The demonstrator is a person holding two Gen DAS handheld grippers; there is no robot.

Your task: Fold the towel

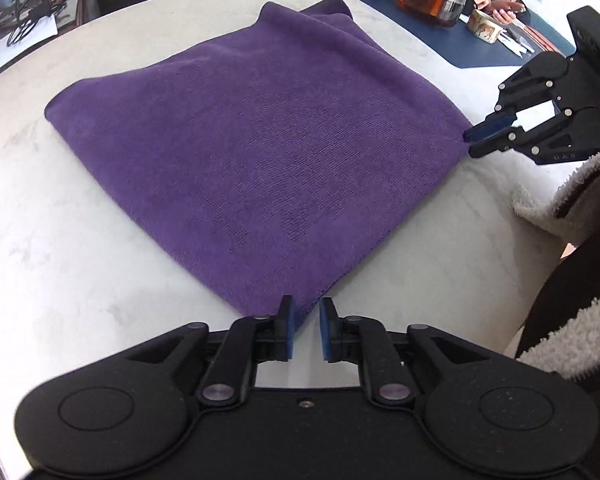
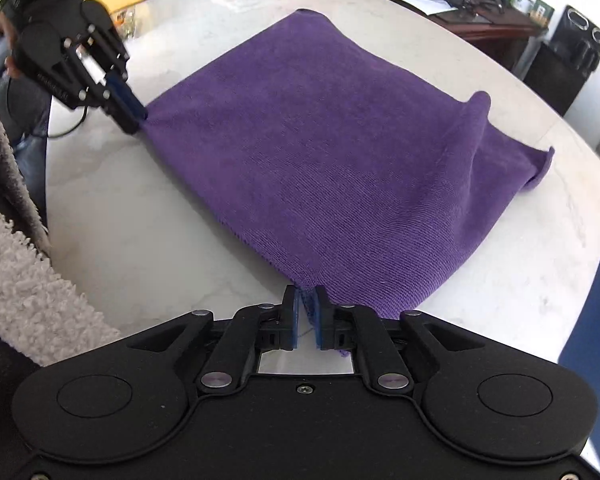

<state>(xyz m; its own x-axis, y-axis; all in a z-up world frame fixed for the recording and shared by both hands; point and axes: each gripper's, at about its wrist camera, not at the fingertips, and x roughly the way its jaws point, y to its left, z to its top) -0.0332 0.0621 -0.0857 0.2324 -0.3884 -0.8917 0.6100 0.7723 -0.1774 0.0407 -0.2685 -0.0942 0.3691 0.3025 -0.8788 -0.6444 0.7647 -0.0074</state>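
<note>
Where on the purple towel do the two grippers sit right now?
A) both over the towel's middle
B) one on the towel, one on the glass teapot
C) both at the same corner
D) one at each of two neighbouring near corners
D: the left gripper sits at one near corner of the purple towel, and the right gripper sits at the neighbouring corner along the same near edge.

Both views are brightly and evenly lit by soft daylight. The table (image 1: pixel 80 208) is nearly washed out; only faint shadows are cast under the towel (image 1: pixel 260 152). Edges are strongly bent by fisheye distortion, and slight blur is seen there.
</note>
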